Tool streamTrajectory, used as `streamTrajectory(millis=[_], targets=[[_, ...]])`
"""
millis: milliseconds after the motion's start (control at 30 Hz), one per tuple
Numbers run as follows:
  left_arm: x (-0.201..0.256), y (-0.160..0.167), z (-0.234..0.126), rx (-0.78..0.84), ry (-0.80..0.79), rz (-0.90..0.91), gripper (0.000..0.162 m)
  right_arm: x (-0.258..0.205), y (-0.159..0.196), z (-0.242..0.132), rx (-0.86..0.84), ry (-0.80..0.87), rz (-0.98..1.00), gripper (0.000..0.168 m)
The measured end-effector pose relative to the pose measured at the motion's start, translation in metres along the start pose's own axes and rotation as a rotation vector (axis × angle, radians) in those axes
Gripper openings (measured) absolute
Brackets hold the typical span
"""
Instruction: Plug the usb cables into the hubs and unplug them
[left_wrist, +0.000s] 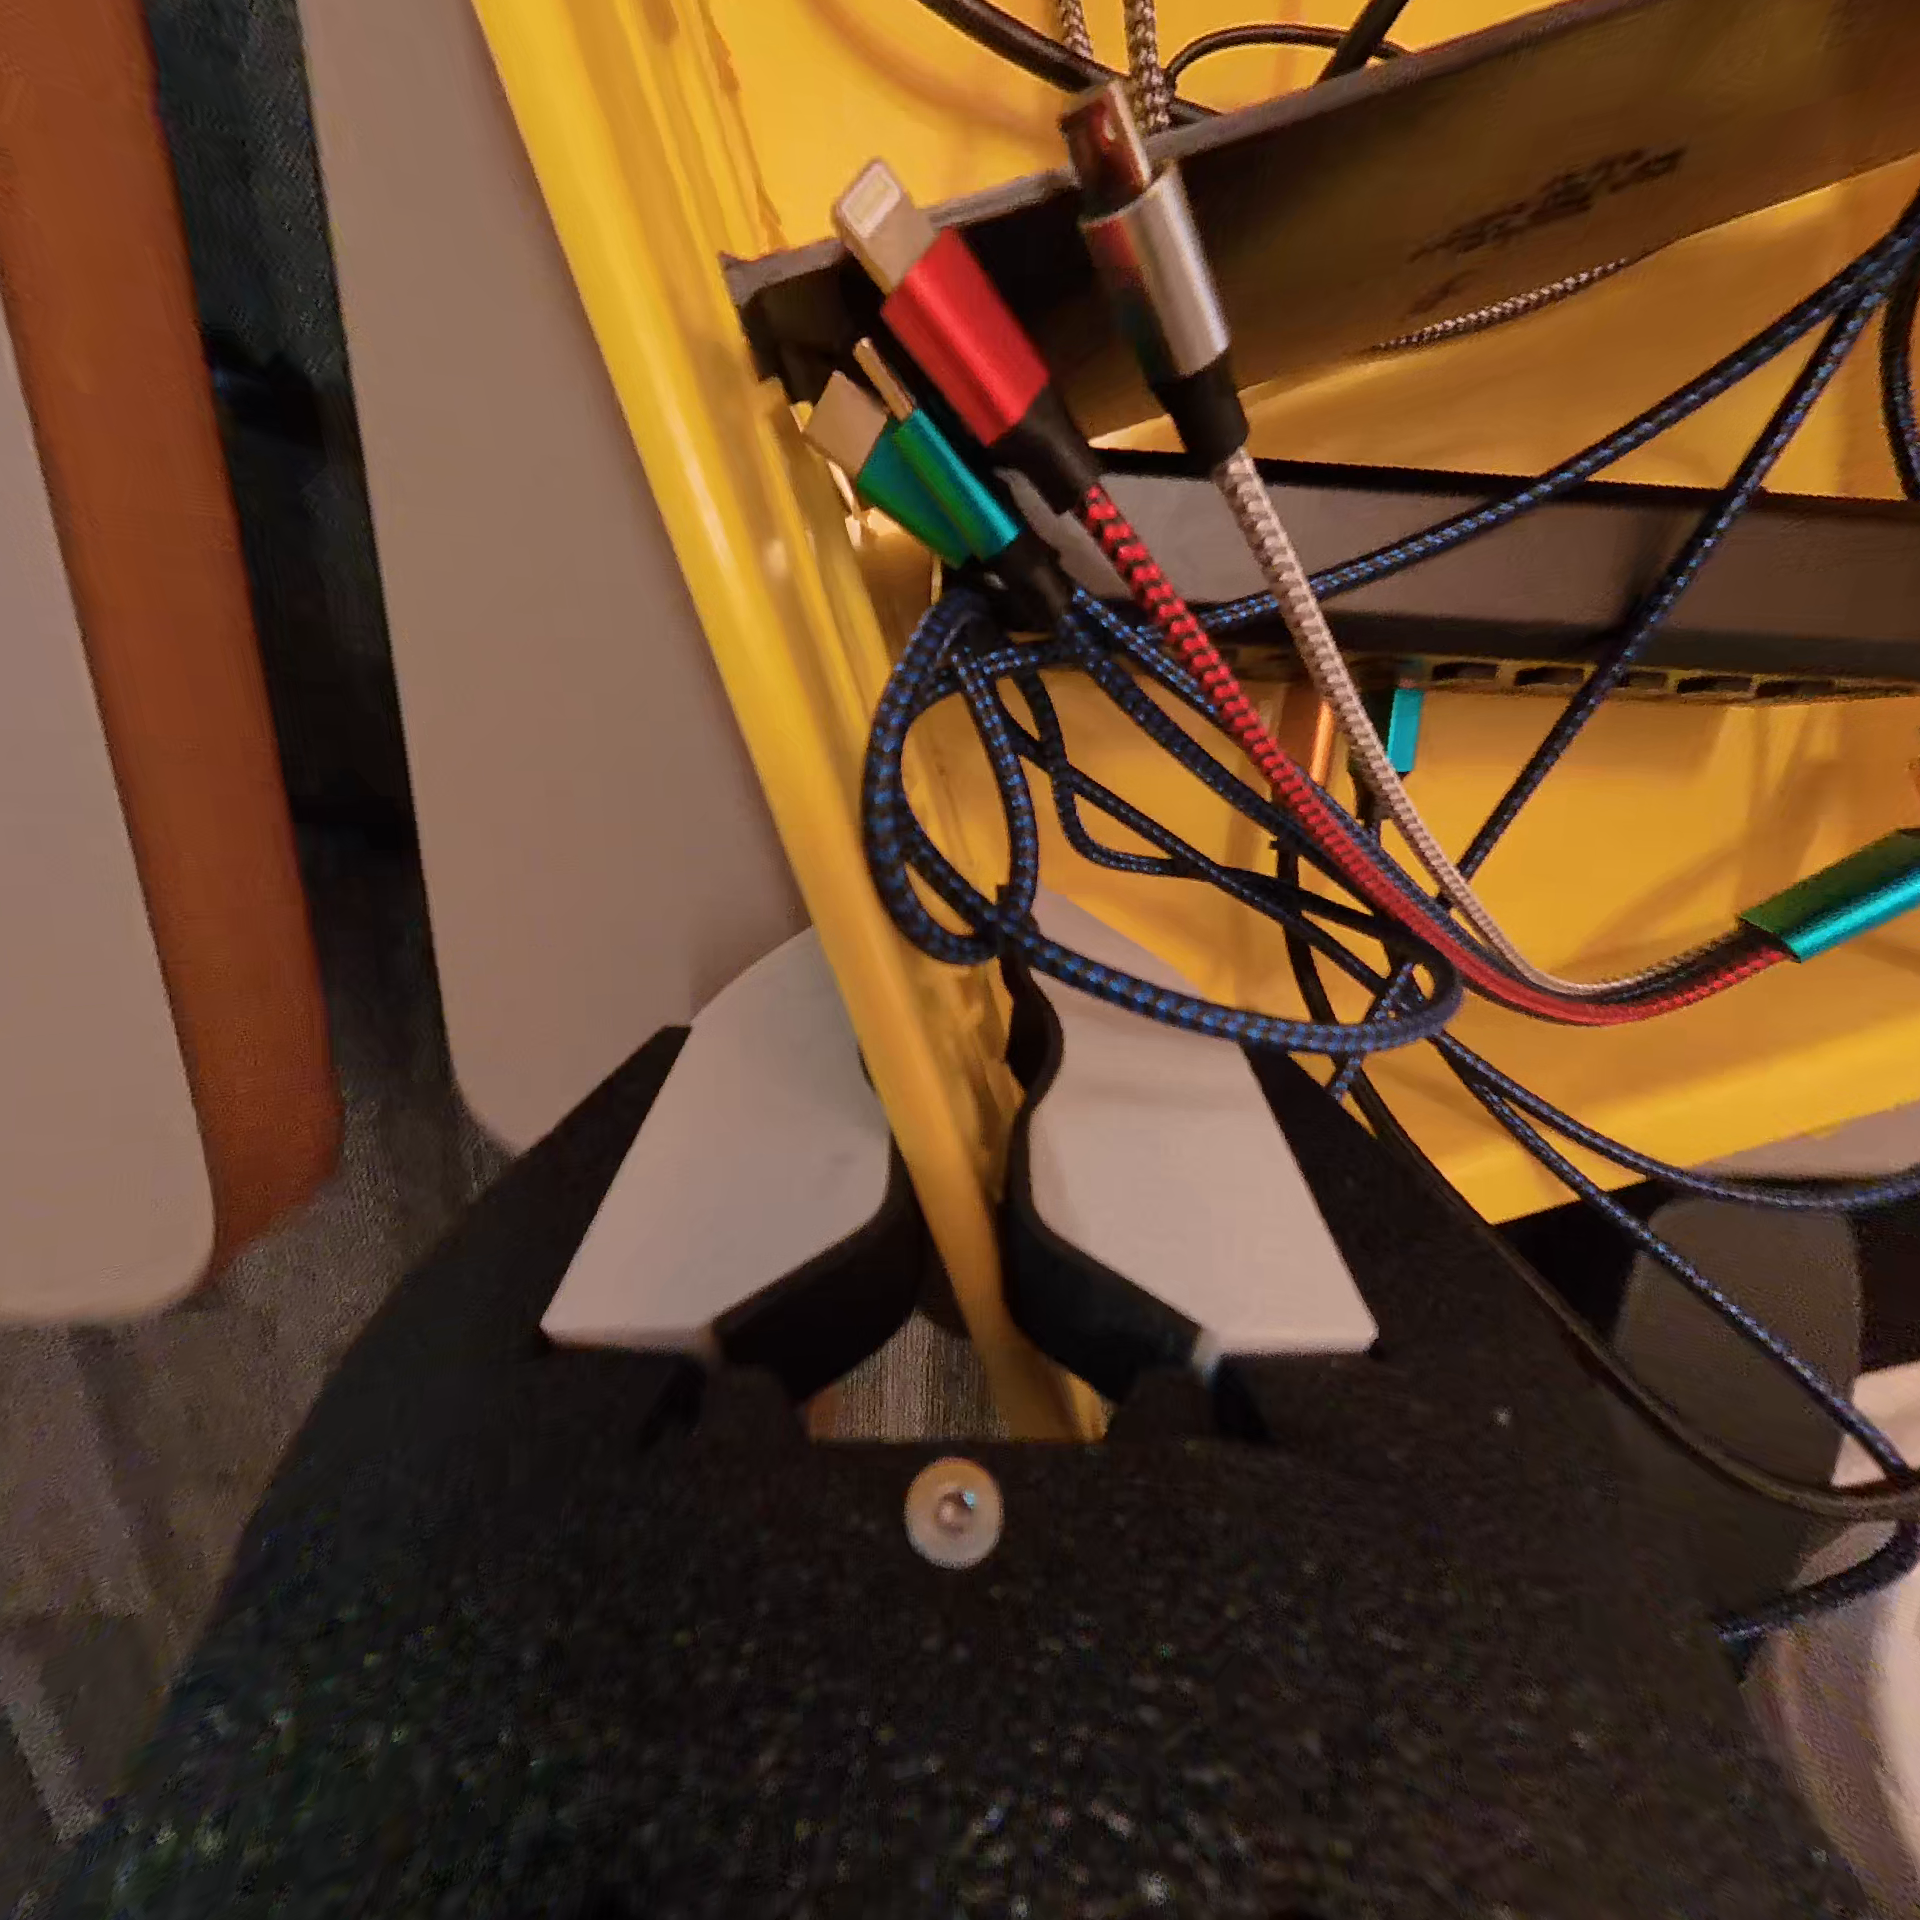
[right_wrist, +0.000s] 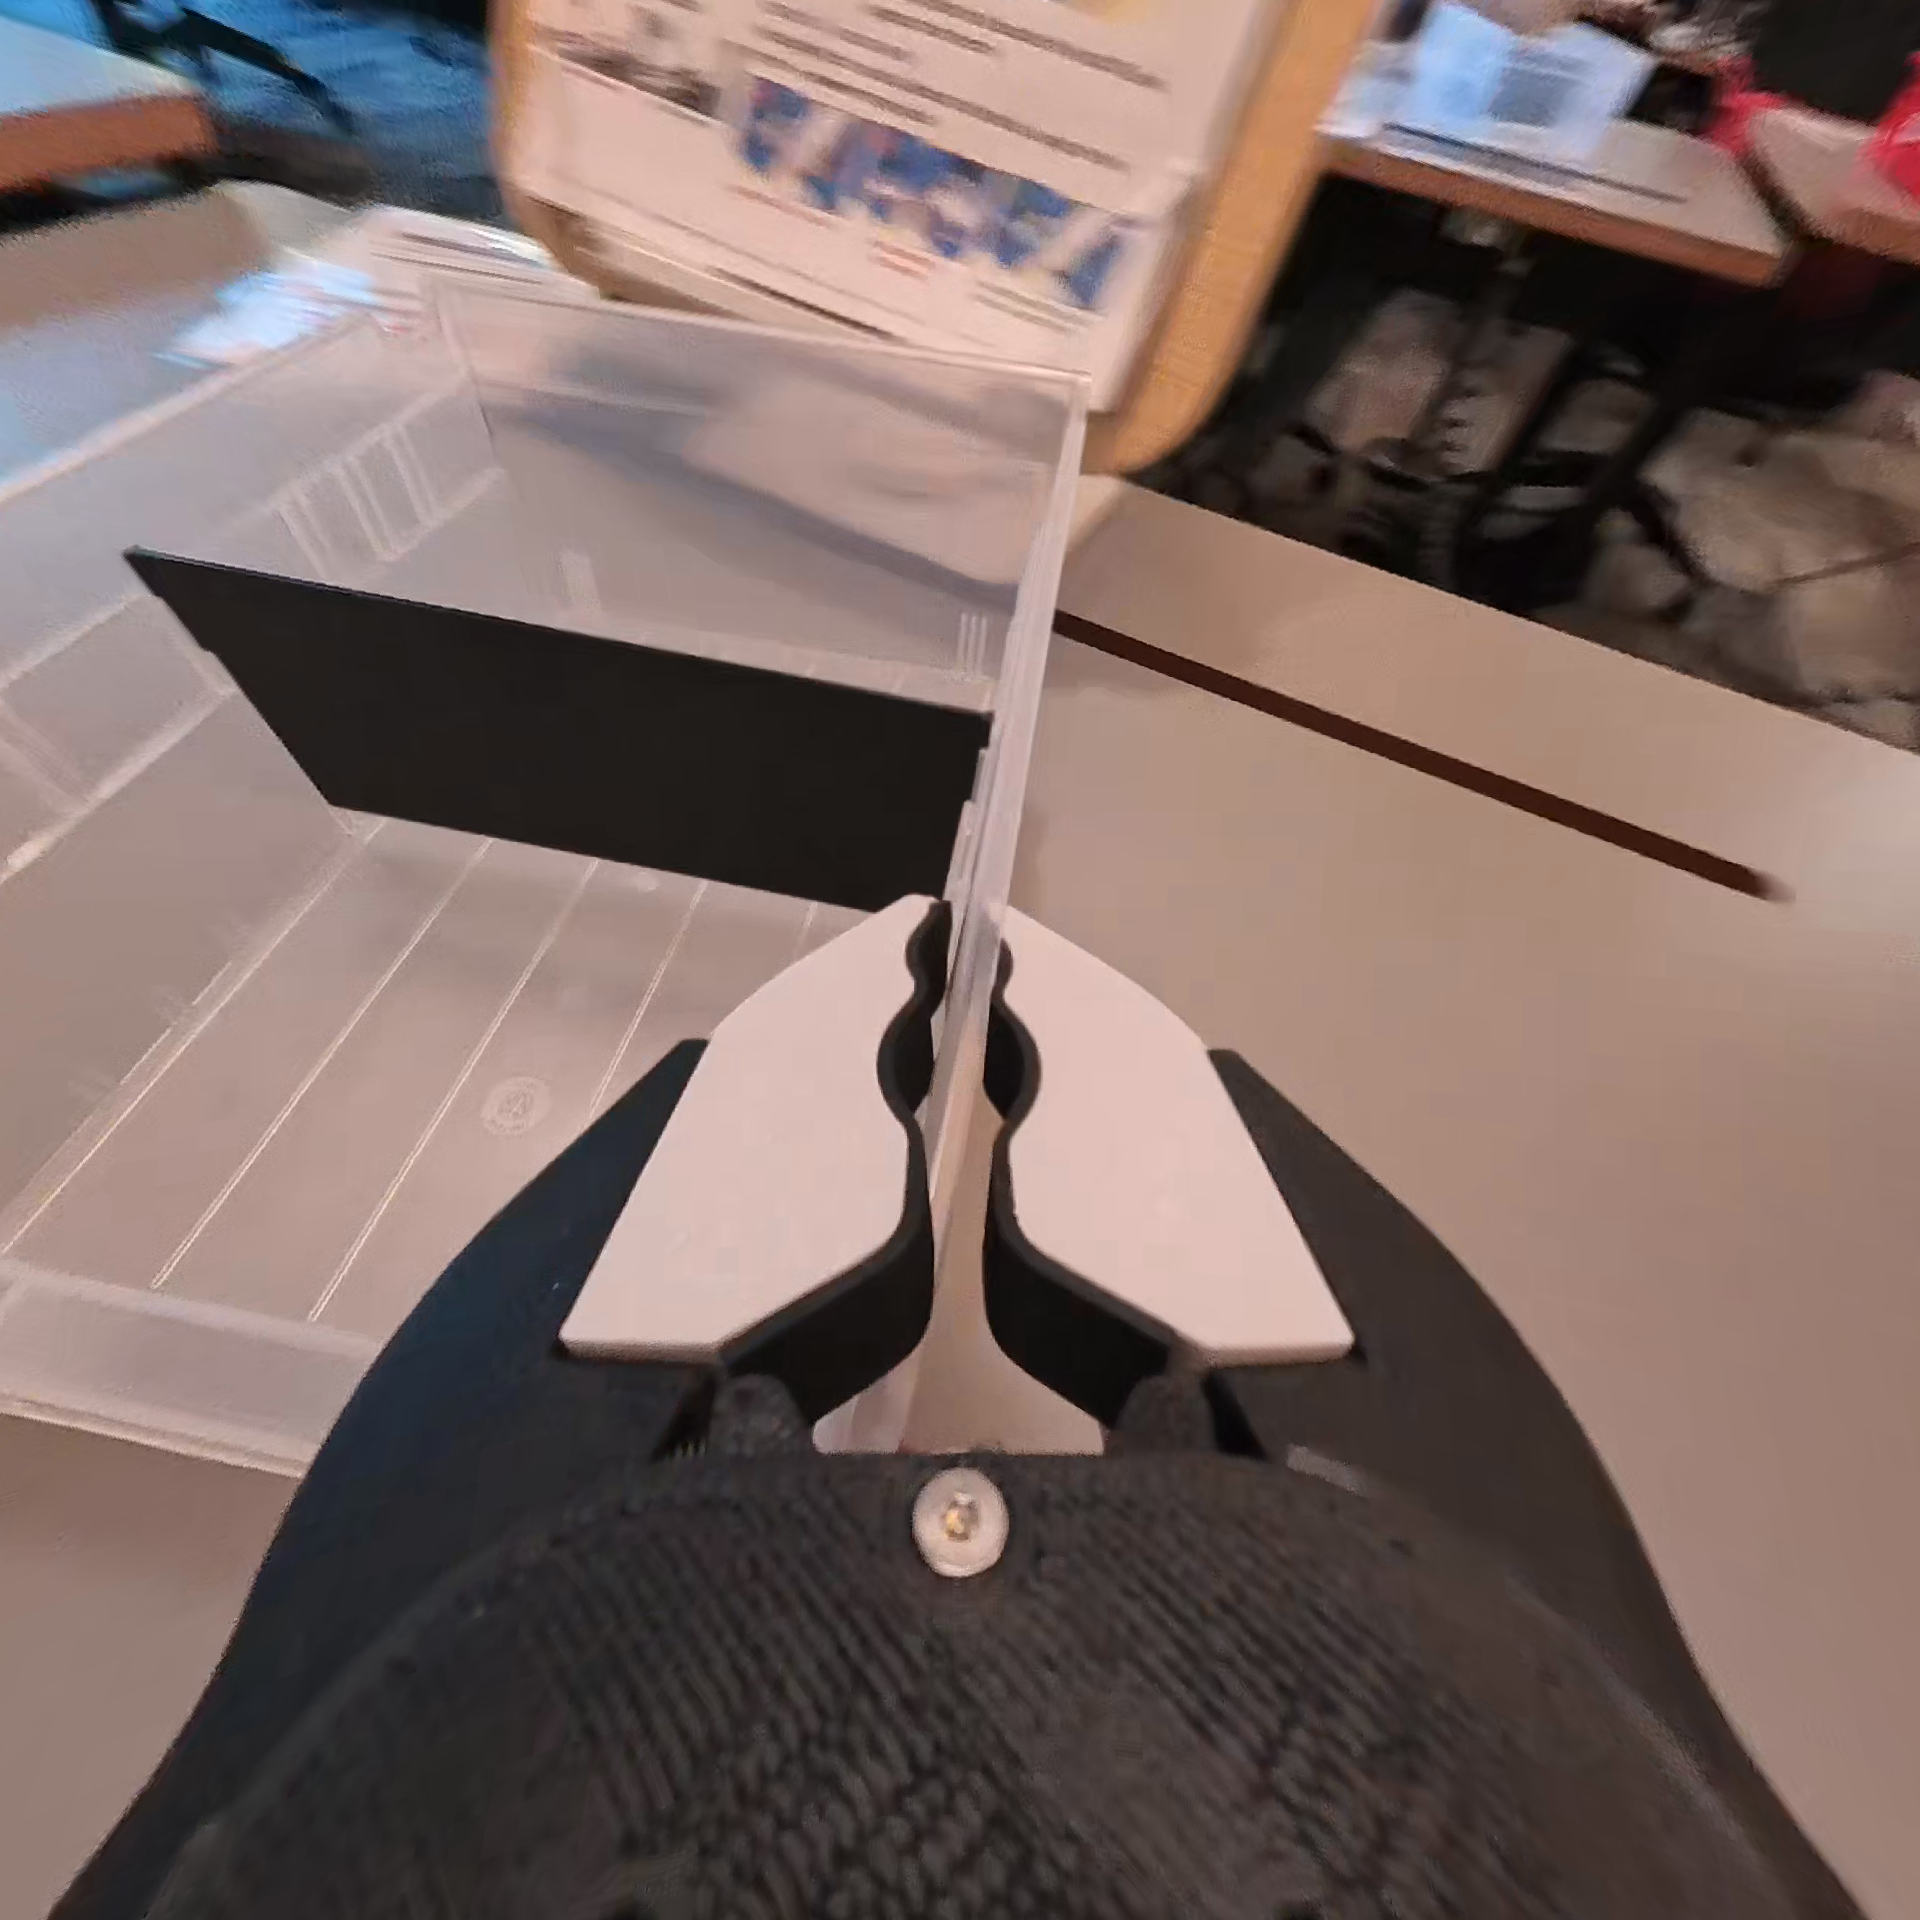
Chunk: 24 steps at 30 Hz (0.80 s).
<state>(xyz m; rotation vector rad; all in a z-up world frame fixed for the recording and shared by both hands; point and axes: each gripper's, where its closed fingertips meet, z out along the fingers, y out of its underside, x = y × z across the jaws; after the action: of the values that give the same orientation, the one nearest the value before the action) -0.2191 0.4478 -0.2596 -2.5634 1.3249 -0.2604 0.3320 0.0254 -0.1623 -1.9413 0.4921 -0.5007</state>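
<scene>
Left gripper (left_wrist: 961, 1049) clamped on the rim of the yellow bin (left_wrist: 1621, 1039), seemingly to steady or carry it. At one o'clock from there, loose usb cables (left_wrist: 1164, 623) tangled over two dark hubs (left_wrist: 1558, 582); red plug (left_wrist: 961, 322) unseated, silver plug (left_wrist: 1153, 260) lying across the upper hub. Right gripper (right_wrist: 971, 997) pinched on the wall of a clear tray (right_wrist: 1039, 644), likely lifting it; black divider (right_wrist: 582, 727) at ten o'clock. Plugging probably not yet begun.
</scene>
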Motion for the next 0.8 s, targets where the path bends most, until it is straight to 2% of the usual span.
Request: streamTrajectory(millis=[200,367,500,700,733,800], targets=[[0.019,-0.097,0.032,0.004,0.025,0.054,0.012,0.128,0.039,-0.033,-0.036,0.291,-0.009,0.004],[0.043,-0.163,0.054,0.003,0.029,0.084,0.012,0.204,0.068,-0.033,-0.069,0.37,0.127,0.005],[0.062,-0.199,0.067,0.0,0.026,0.099,0.012,0.238,0.082,-0.018,-0.077,0.361,0.232,0.005],[0.09,-0.233,0.078,0.035,0.038,0.105,0.015,0.265,0.085,0.006,-0.078,0.393,0.19,0.006],[0.094,-0.235,0.078,0.043,0.045,0.113,0.018,0.265,0.086,0.004,-0.103,0.405,0.187,0.01],[0.096,-0.234,0.076,0.046,0.03,0.166,0.031,0.266,0.088,-0.01,-0.136,0.495,0.153,0.03]])
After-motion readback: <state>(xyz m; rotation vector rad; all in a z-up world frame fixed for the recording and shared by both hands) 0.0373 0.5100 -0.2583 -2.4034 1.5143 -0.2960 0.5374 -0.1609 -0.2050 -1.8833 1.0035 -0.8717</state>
